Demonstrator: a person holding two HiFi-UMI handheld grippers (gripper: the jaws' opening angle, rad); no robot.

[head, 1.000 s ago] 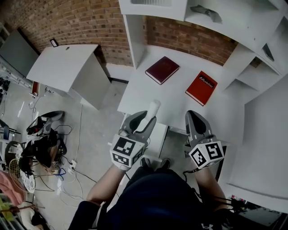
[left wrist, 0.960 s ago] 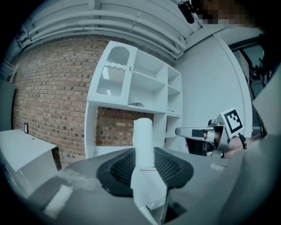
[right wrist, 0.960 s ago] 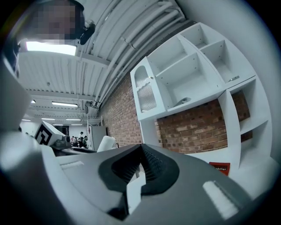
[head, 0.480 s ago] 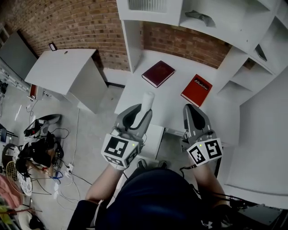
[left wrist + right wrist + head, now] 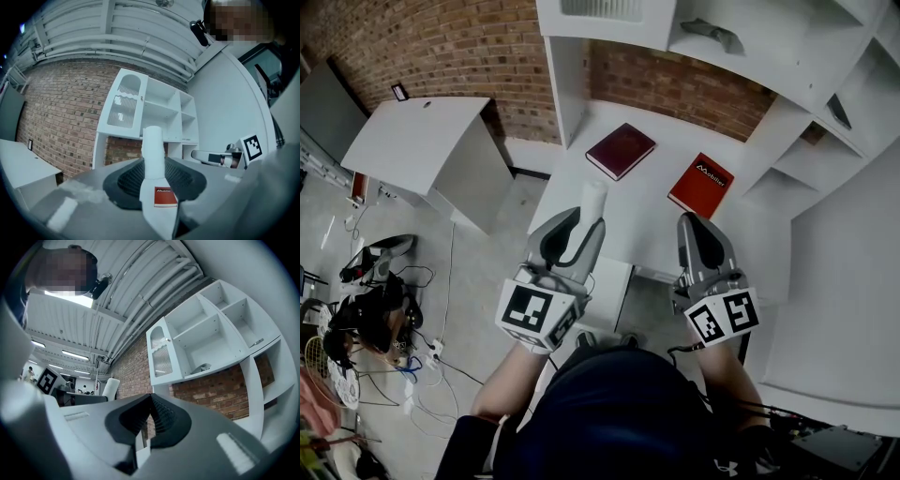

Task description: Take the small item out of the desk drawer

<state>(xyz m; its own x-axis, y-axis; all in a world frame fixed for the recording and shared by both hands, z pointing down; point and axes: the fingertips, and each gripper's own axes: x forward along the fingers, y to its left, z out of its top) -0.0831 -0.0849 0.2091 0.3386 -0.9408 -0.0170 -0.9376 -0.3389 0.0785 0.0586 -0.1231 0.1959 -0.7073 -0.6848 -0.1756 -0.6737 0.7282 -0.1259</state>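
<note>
A red brick wall [image 5: 441, 47] is fronted by white shelving [image 5: 759, 52], while a white side table [image 5: 417, 141] and tangled cables [image 5: 427, 361] are seen on the grey floor [image 5: 483, 258].

a maroon book [image 5: 621, 150] lies flat below the white shelf unit [image 5: 579, 89], and a red book [image 5: 701, 185] with white lettering lies apart from it to the right. a crumpled grey object [image 5: 709, 34] sits on an upper shelf. a brick wall [image 5: 441, 42] runs behind. to the left stands a white cabinet [image 5: 417, 141] with a slanted top, against the wall. on the grey floor [image 5: 492, 248] further left, loose cables [image 5: 431, 366] trail beside a pile of dark gear [image 5: 370, 309].
</note>
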